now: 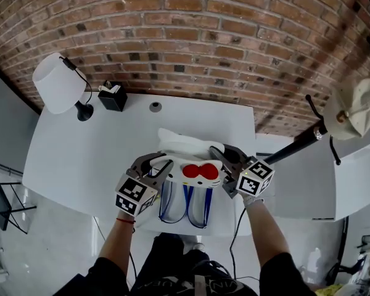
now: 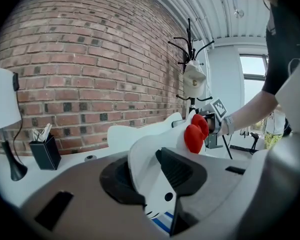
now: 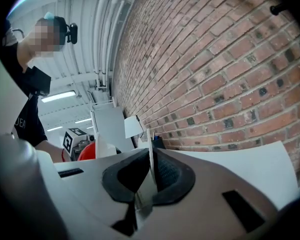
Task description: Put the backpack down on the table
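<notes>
The backpack (image 1: pixel 184 154) is white, shaped like a cat's face, with a red bow (image 1: pixel 201 171) and blue-edged straps (image 1: pixel 194 206) hanging past the table's near edge. It hangs between both grippers over the near part of the white table (image 1: pixel 74 159). My left gripper (image 1: pixel 162 165) is shut on its left ear. In the left gripper view the white backpack (image 2: pixel 145 164) fills the jaws of the left gripper (image 2: pixel 151 178). My right gripper (image 1: pixel 219 156) is shut on its right edge. A thin white fold of the backpack (image 3: pixel 151 171) is pinched in the right gripper (image 3: pixel 149 180).
A white lamp (image 1: pixel 58 82) and a black box (image 1: pixel 112 96) stand at the table's far left by the brick wall (image 1: pixel 191 36). A small round grommet (image 1: pixel 155 106) sits in the tabletop. A coat rack with a pale hat (image 1: pixel 351 106) stands at the right.
</notes>
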### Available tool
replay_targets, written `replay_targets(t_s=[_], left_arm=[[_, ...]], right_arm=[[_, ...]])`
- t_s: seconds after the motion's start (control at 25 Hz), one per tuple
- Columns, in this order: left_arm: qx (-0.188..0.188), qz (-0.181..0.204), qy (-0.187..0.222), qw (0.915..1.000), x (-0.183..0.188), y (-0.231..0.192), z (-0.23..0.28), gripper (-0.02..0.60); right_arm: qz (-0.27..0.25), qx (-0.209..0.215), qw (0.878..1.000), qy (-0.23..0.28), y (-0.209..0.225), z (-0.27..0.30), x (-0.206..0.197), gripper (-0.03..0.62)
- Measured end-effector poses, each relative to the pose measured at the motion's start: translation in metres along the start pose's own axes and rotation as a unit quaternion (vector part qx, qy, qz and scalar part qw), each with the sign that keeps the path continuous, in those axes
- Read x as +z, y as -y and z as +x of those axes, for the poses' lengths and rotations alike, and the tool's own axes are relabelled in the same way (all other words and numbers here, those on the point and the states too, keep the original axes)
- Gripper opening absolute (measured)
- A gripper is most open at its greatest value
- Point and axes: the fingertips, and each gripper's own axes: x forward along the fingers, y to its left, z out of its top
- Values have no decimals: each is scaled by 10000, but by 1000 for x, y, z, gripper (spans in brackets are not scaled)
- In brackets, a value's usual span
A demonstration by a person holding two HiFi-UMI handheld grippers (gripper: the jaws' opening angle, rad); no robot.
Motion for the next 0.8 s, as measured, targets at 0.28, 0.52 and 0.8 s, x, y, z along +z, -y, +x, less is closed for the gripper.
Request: replay_targets(t_s=[0.28,0.52,0.8], left_arm=[[135,-3,110,9998,-6,-7,6,114],[91,-25,212,9997,-15,-3,4,114],[-50,80,122,9999,-22,10,2,114]], right_arm=[[-492,181,9985,146,4,10,3,12],[-532,231,9979,284,4,9,-6,14],[-325,186,9989,268,8,-1,-17,23]])
